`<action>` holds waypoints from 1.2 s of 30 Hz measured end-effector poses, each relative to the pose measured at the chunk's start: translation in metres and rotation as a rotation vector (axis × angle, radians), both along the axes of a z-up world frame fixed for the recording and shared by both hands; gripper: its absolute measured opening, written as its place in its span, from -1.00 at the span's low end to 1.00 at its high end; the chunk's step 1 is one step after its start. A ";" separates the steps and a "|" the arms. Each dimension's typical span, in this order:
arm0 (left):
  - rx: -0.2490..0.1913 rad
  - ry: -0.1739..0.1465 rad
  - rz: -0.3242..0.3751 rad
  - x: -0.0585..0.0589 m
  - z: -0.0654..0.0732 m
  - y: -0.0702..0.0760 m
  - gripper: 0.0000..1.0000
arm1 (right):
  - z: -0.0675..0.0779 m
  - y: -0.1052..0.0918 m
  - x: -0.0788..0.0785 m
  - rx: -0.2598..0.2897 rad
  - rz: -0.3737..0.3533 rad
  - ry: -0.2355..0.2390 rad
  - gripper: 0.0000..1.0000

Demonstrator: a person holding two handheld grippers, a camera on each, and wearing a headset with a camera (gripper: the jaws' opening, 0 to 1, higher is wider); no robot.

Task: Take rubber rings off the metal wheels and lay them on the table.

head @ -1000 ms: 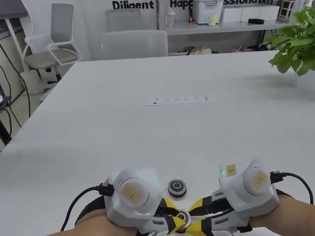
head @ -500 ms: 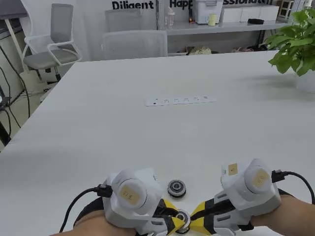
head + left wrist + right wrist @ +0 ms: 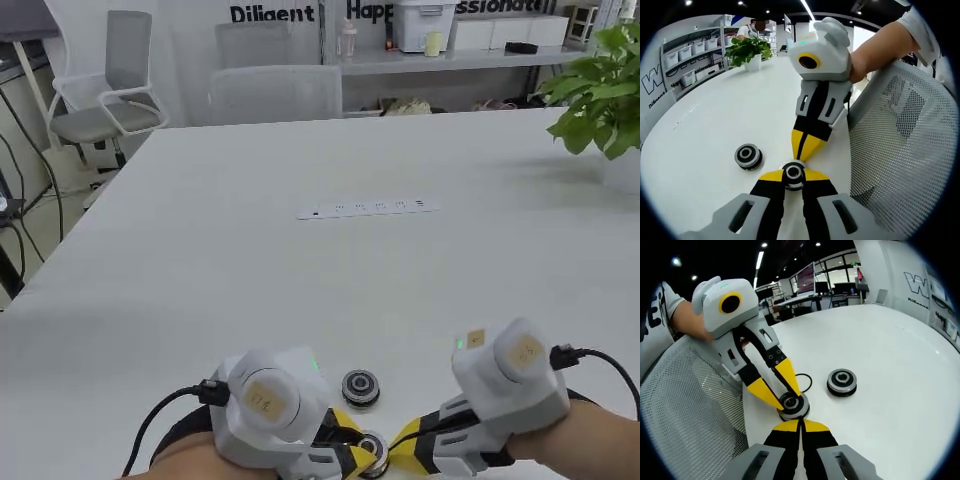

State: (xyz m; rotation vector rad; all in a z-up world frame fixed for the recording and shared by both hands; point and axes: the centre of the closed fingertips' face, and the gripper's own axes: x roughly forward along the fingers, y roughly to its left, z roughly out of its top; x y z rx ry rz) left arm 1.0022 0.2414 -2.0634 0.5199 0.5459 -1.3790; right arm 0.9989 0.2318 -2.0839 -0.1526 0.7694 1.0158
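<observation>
Head view looks down over the table [image 3: 300, 280]. Gripper views face each other, close, sharing the wheel [image 3: 792, 174] between their jaws.

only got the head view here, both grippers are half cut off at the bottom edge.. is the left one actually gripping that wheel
Observer: Yes. In the left gripper view, the left gripper has a jaw on each side of the held wheel and is clamped on it.
Operator: and the right one
Observer: The right gripper has its jaws closed together, with the tips against that wheel's edge. I can't tell whether they pinch any rubber.
Operator: any ring on the table
Observer: One black ring lies flat on the table. It sits between the left gripper's jaws and the second wheel, apart from that wheel.
</observation>
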 end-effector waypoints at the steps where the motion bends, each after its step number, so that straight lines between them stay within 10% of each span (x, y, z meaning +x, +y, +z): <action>1: 0.000 0.000 0.000 0.000 0.000 0.000 -0.85 | 0.000 0.000 0.000 0.001 -0.004 0.002 -1.00; 36: 0.004 -0.004 0.015 0.001 0.000 -0.002 -0.85 | 0.016 -0.003 0.012 0.085 -0.089 -0.008 -1.00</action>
